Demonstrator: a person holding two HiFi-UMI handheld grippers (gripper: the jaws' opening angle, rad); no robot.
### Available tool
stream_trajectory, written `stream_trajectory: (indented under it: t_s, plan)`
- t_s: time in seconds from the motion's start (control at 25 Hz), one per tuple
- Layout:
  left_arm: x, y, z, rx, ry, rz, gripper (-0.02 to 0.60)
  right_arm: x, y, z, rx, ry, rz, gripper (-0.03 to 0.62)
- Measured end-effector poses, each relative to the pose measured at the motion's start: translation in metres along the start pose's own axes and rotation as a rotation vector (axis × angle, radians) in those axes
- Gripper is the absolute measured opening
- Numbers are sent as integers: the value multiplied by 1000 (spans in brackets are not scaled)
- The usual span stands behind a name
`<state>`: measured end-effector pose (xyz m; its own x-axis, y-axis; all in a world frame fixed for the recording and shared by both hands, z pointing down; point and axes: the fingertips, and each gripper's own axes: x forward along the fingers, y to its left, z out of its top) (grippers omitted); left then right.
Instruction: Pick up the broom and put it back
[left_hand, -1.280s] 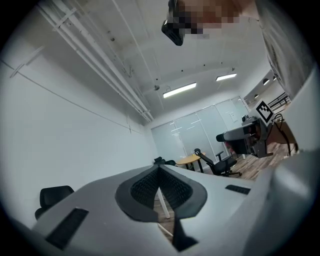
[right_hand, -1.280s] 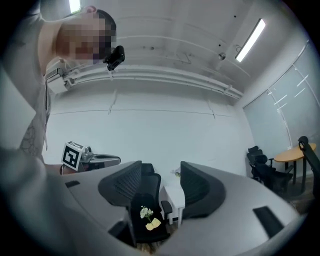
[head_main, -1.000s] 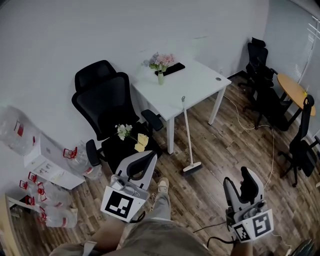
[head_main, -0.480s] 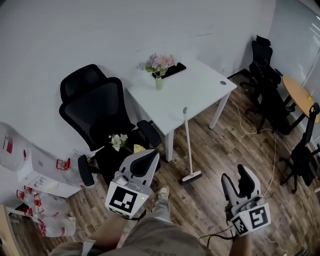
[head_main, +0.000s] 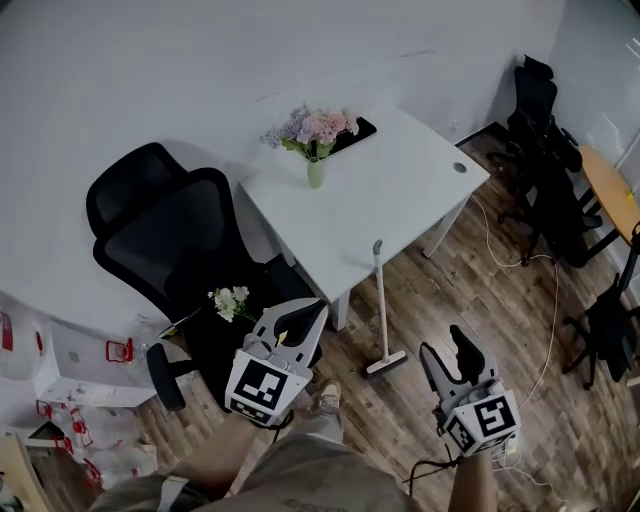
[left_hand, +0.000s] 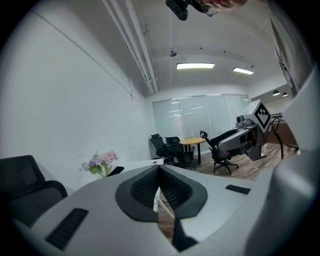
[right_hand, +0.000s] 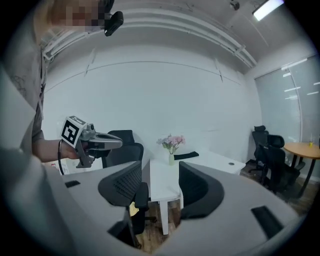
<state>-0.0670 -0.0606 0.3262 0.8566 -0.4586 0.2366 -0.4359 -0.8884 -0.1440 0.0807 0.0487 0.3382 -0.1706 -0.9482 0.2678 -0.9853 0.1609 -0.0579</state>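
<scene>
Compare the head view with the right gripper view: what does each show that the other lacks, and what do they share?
Only the head view shows the broom, leaning on the white table with its head on the wood floor. Only the right gripper view shows the ceiling light. Both show the white table, the vase of flowers, the black office chair and both grippers: the left gripper shut, the right gripper open and empty.
</scene>
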Motion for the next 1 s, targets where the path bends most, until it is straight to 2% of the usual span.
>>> stream_trajectory:
  t_s: [0.24,0.48,0.76,1.0]
  plan:
    - [51,30,-28,-25,57,-50,15,73,-25,-32,92,73,19,244]
    - [96,48,-58,-63,70,-67,15,133,-42,-72,139,184,38,244]
    - [130,49,-114,-135,176,-75,15,182,-62,-140,137,299,62,244]
    - [151,48,-165,-178,256,-42,15,216,-75,-197,140,359,111,243]
